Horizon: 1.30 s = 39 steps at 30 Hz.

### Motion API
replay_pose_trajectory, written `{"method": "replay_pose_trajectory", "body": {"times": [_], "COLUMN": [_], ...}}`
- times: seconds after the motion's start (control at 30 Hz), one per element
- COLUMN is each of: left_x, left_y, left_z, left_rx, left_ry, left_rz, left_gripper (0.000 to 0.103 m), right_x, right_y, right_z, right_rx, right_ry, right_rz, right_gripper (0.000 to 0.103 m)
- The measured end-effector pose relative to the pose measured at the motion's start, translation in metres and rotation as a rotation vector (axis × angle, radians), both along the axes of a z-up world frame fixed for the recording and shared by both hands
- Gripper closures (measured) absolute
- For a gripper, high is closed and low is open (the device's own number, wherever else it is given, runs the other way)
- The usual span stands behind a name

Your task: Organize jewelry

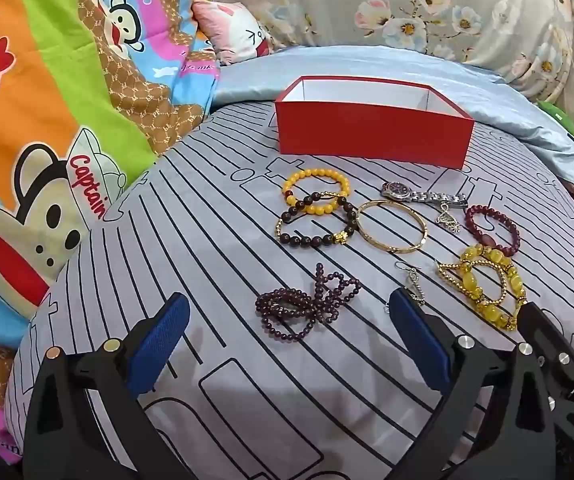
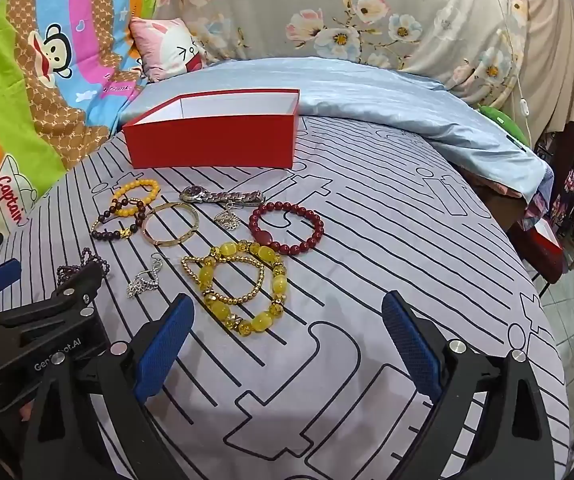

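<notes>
With both jaws spread wide and empty, the left gripper (image 1: 287,344) hangs just behind the purple bead strand (image 1: 307,302), right gripper (image 2: 287,344) behind the yellow bracelets (image 2: 239,288), red box (image 2: 211,140) farther ahead on the bed (image 2: 367,240).

From the right wrist view, the left gripper's black frame (image 2: 47,308) covers most of the dark purple beaded strand (image 2: 87,258); the red cardboard box's (image 2: 211,144) floor stays hidden.

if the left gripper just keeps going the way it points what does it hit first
Most likely the dark purple bead strand, lying between and just ahead of the open left gripper; depth is uncertain, so it could meet the striped sheet first.
</notes>
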<state>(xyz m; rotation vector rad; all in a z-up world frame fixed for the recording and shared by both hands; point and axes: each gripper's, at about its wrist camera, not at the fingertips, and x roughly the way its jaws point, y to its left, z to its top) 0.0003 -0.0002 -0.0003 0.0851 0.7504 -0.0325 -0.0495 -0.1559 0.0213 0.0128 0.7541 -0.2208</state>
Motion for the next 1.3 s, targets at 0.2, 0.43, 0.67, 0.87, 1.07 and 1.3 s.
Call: {"method": "replay_pose_trajectory", "body": {"times": [0.2,0.43,0.67,0.87,1.07,1.3], "left_x": [0.0007,-0.003,-0.0013,-0.0017,-0.0024,-0.0031], "left_y": [-0.0011,-0.0038,-0.0024,-0.0022,-0.0025,-0.003], "left_z": [0.0002,0.0023,0.0035,0.0052,0.0049,0.0045], "left_rx": [-0.003,0.008,0.009,0.009,0.01,0.01], "left_ry": [0.017,-0.006,-0.011,-0.012,-0.015,-0.016], "left_rz": [0.001,-0.007,-0.009,-0.008,-0.008,-0.008], "left_gripper": [0.008,0.008,0.008,0.008,0.008,0.008], "right_x": [-0.0007,-0.0012,-0.0015,-0.0021,-0.0024,-0.0025], "right_y": [0.0005,-0.0018,-0.0023,-0.0022,-0.0024,-0.0022], "right_z": [-0.0002,0.0002,0.0016,0.0036,0.0041,0.0038], "right_rx": [0.025,0.022,0.02,0.018,0.018,0.017], "right_ry": [-0.007,-0.016,-0.017,-0.022,-0.022,-0.023], "right_rz": [-0.005,-0.007,-0.008,-0.013,-0.012,-0.012], "right_gripper": [0.012,0.012,0.012,0.012,0.012,0.012]}}
